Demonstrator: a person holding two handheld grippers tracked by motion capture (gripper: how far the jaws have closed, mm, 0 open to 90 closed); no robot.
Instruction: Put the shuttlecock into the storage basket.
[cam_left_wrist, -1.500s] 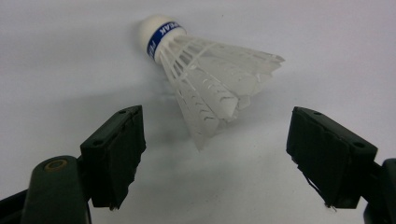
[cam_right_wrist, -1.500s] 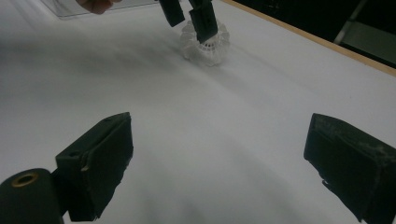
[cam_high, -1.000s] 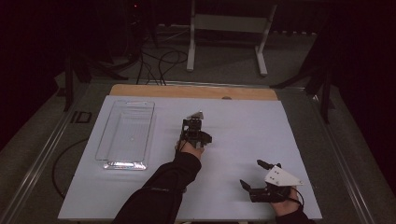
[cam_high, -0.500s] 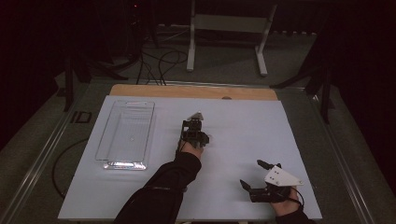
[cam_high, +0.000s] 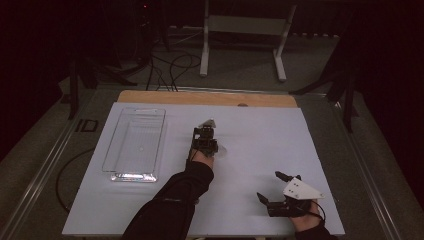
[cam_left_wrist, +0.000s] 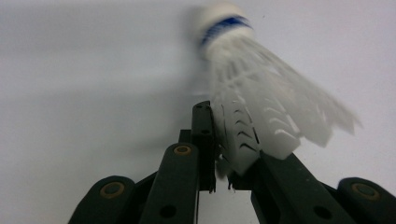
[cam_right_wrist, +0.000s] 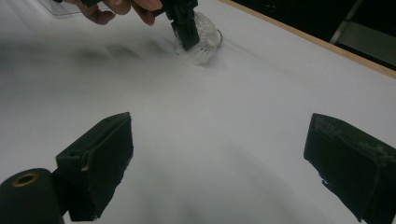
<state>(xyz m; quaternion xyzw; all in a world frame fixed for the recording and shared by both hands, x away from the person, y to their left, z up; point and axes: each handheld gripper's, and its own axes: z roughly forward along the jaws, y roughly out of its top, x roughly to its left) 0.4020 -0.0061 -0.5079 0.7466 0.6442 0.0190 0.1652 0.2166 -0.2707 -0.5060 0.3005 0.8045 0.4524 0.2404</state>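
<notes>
My left claw (cam_left_wrist: 219, 156) has just been closing and now pinches the skirt edge of the white feathered shuttlecock (cam_left_wrist: 261, 98) on the white desk (cam_high: 260, 150); I'd lift gently. Right claw (cam_right_wrist: 219, 163) rests open, empty.

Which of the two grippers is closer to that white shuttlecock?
The left. The left gripper has just closed its jaws on the shuttlecock by its feather skirt. The right gripper rests open near the table's front right corner, well away from it.
</notes>
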